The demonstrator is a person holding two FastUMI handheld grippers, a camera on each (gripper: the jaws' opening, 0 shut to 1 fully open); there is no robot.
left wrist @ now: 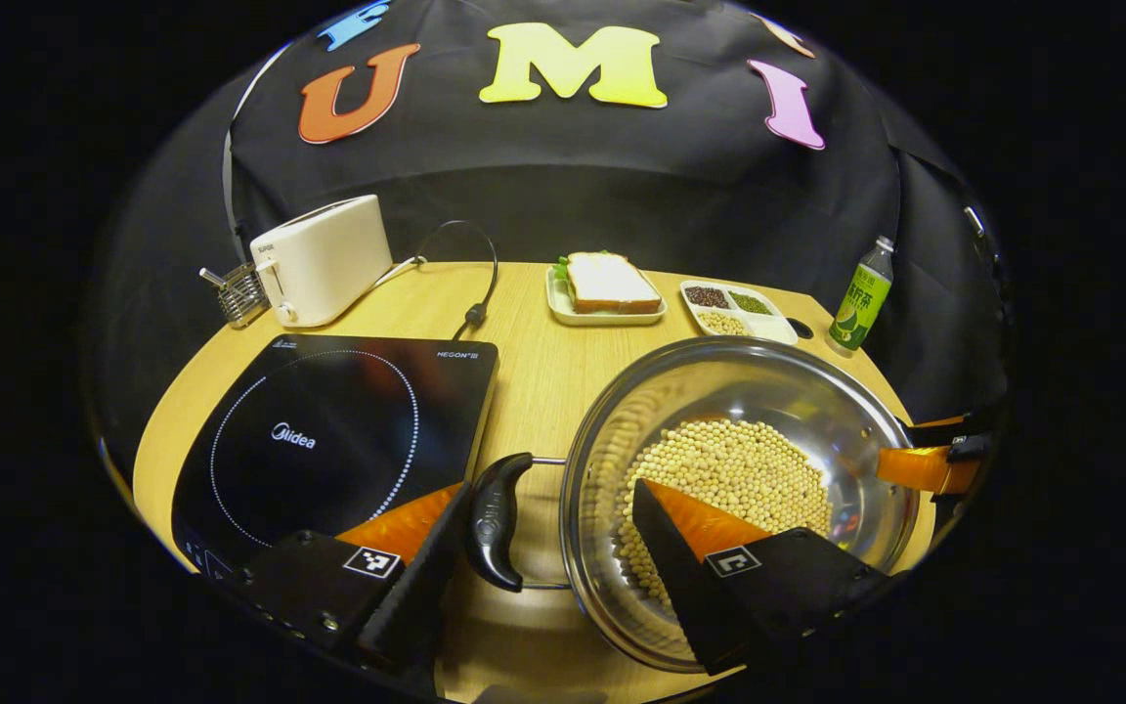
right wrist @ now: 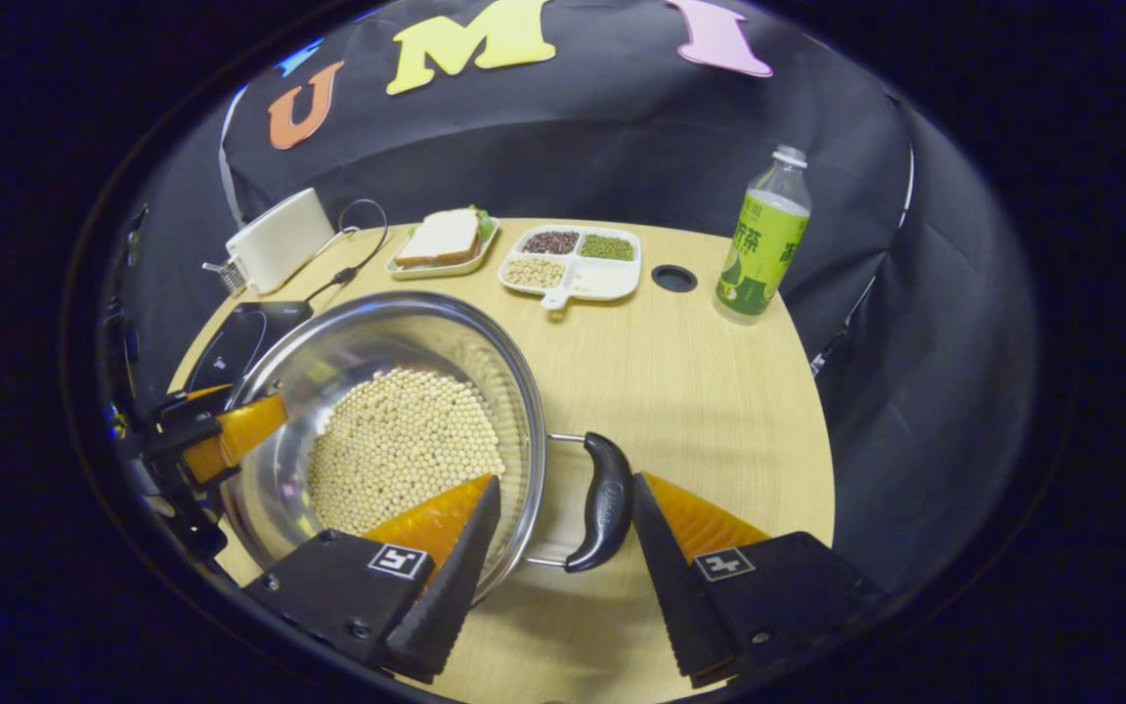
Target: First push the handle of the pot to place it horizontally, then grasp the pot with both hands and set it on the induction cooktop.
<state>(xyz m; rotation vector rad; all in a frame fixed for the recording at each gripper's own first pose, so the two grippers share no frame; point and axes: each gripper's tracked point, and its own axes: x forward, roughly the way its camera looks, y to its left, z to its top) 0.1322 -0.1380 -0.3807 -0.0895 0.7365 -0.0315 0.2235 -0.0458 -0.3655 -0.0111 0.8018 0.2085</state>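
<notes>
A steel pot point(left wrist: 798, 391) holding soybeans point(left wrist: 739, 479) stands on the wooden table, to the right of the black induction cooktop point(left wrist: 328, 440). My left gripper point(left wrist: 551, 489) is open and straddles the pot's left black handle point(left wrist: 495, 523): one finger lies just outside the handle, the other inside the pot over the beans. In the right gripper view, my right gripper point(right wrist: 565, 479) is open around the right handle point(right wrist: 607, 504) in the same way, one finger inside the pot point(right wrist: 377, 332) and one beside the handle. Each gripper also shows across the pot from the other.
At the back stand a white toaster point(left wrist: 324, 256) with its cable point(left wrist: 473, 313), a plate with a sandwich point(left wrist: 607, 286), a divided dish of beans point(right wrist: 571, 259) and a green bottle point(right wrist: 760, 240). A round hole point(right wrist: 673, 278) sits in the tabletop near the bottle.
</notes>
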